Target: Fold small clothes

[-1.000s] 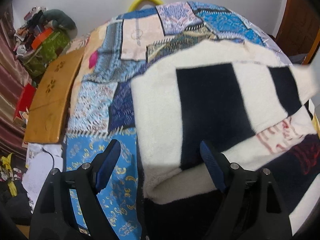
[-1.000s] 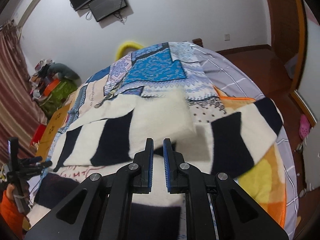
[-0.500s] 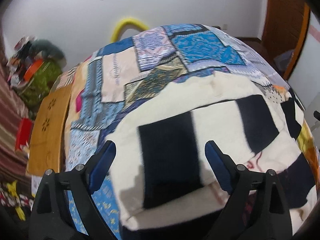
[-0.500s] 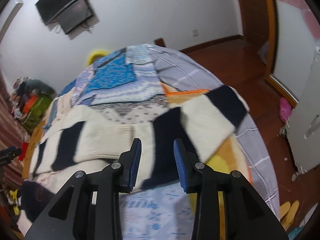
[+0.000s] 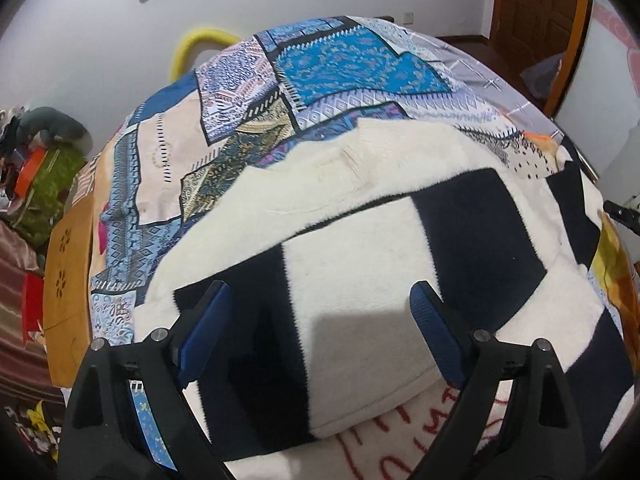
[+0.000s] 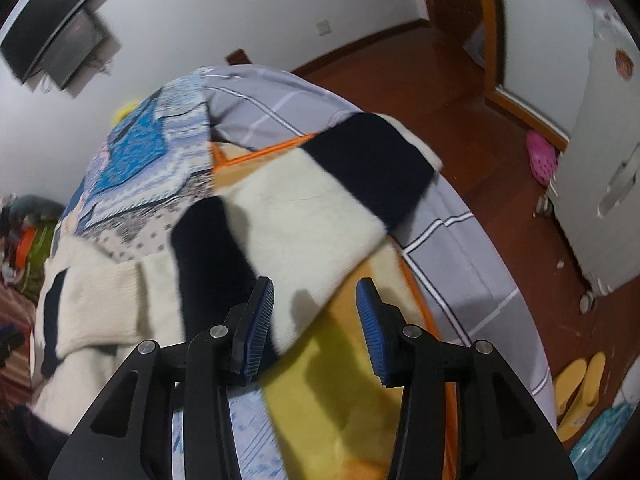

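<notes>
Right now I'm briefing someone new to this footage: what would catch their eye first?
The cream and navy block sweater spread over the patchwork bedspread fills the left wrist view. One sleeve stretches toward the bed's edge ahead of the open right gripper. A bright yellow blanket lies beneath it.

The fuzzy cream sweater (image 5: 360, 264) (navy blocks) lies spread on the bed, one sleeve (image 6: 320, 200) outstretched.
</notes>
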Motion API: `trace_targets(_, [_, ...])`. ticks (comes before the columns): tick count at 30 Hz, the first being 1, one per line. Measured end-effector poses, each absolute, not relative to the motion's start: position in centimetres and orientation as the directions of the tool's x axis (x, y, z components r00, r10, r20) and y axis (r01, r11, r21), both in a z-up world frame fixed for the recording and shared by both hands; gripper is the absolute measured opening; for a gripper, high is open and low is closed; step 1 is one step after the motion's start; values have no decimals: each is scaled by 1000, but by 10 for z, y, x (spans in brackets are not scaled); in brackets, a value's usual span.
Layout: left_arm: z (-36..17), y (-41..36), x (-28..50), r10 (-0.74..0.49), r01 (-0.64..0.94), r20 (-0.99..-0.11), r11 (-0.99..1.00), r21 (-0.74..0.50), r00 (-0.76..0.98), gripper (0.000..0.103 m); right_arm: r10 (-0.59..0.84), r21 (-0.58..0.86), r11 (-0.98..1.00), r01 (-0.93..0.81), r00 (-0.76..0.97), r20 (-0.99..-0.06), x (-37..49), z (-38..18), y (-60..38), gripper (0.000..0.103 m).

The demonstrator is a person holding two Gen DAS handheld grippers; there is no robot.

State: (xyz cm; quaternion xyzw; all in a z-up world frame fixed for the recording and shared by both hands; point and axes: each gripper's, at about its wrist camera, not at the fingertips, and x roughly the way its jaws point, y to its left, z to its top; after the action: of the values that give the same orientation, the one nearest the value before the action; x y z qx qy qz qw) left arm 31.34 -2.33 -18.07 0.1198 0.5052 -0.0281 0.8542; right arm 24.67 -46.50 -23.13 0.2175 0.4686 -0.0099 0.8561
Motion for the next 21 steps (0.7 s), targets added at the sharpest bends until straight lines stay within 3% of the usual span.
trace_targets(10, [-195, -21, 318, 55, 166, -895, 976, 142, 442, 91, 211, 411, 872, 264, 555, -805, 273, -251, -477, 42])
trace_targets(15, [-193, -20, 315, 50, 169, -896, 976, 138, 442, 91, 183, 365, 897, 250, 541, -821, 277, -249, -476, 21])
trace_targets(16, [-191, -20, 314, 50, 168, -894, 976, 138, 446, 91, 186, 369, 896, 247, 545, -817, 277, -247, -477, 13])
trace_targets(21, [-180, -16, 309, 42, 155, -887, 980, 126, 460, 91, 207, 394, 892, 220, 578, -789, 271, -227, -477, 8])
